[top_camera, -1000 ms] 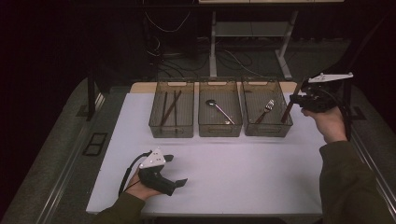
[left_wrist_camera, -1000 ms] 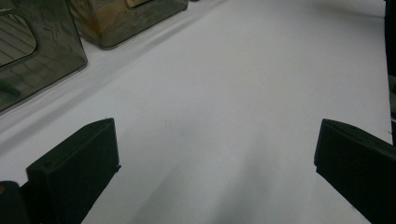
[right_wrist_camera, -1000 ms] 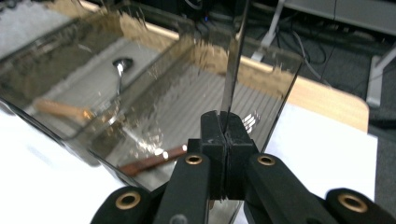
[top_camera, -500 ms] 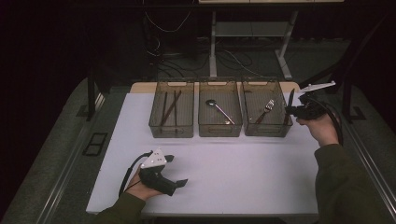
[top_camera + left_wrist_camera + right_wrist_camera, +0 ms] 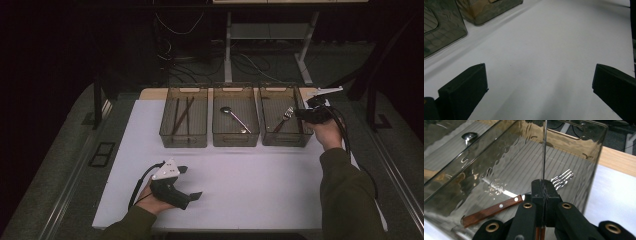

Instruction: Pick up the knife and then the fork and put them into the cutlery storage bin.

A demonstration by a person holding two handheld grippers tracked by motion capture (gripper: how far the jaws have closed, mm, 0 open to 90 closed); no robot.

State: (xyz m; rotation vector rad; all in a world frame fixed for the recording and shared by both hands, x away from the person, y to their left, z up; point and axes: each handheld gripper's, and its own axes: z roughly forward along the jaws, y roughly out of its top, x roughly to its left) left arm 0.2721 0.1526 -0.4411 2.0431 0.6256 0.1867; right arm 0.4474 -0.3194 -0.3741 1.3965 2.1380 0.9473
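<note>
The right gripper is clamping a knife between its closed jaws. In the right gripper view the thin steel blade is rising edge-on toward twelve o'clock from the pads, and a strip of reddish wooden handle is showing below them at six o'clock. In the high view this gripper is hanging at the three o'clock rim of the right bin, so the knife is sitting over that bin's side wall.

Inside the right bin a fork is lying flat, its brown riveted handle pointing to eight o'clock and its bright tines to two o'clock.

The left gripper is resting low on the table at about seven o'clock of the scene, held in the person's left hand. In the left gripper view its jaws are standing wide apart with nothing but bare surface between them.

Three smoky translucent bins are standing in a row at the far edge of the white tabletop. The middle bin is holding a spoon, and the left bin is holding dark chopsticks. A strip of pale wood is showing behind them. Beyond the table the room is lying dark, with grey floor, trailing cables and the metal legs of another table at twelve o'clock.
</note>
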